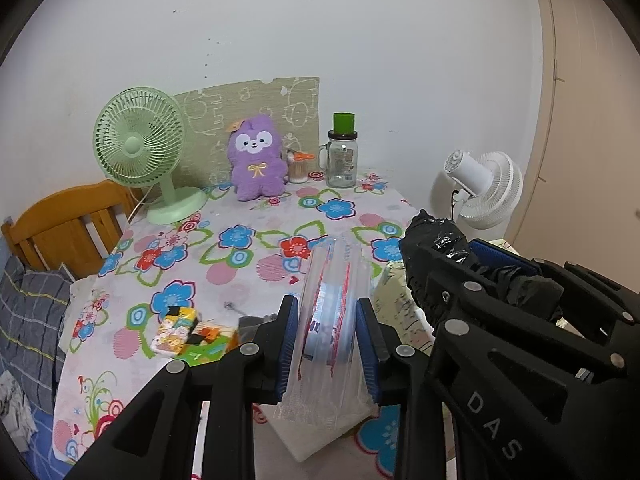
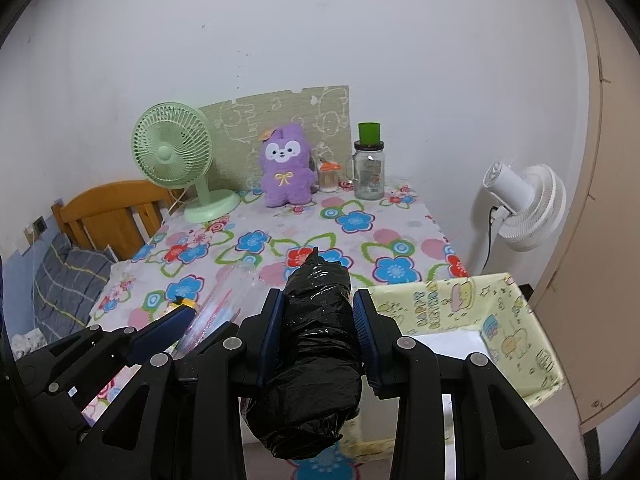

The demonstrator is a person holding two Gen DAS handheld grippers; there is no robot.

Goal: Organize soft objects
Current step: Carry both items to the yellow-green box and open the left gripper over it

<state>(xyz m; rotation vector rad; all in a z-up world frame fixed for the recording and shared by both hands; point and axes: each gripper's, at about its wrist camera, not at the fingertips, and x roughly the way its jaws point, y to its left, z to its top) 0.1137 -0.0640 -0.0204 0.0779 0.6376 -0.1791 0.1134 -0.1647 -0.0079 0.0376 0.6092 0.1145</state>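
My left gripper [image 1: 327, 314] is shut on a clear ribbed air-cushion pack [image 1: 332, 276] with red and blue print, held upright above the flowered tablecloth [image 1: 224, 264]. My right gripper [image 2: 319, 306] is shut on a crumpled black plastic bag bundle [image 2: 316, 344], which sticks out past both fingertips. Both grippers hover side by side over the near end of the table. A pale yellow cartoon-print fabric box [image 2: 516, 320] stands open just right of the right gripper. A purple plush toy [image 1: 256, 160] sits upright at the back of the table. Small printed tissue packs [image 1: 178, 330] lie near the left edge.
A green desk fan [image 1: 140, 140] stands back left, and a glass jar [image 1: 342, 160] with a green cup on top back right, beside a toothpick pot [image 1: 298, 170]. A white fan [image 2: 524, 208] stands off the table's right side. A wooden headboard [image 1: 68, 224] and bedding lie left.
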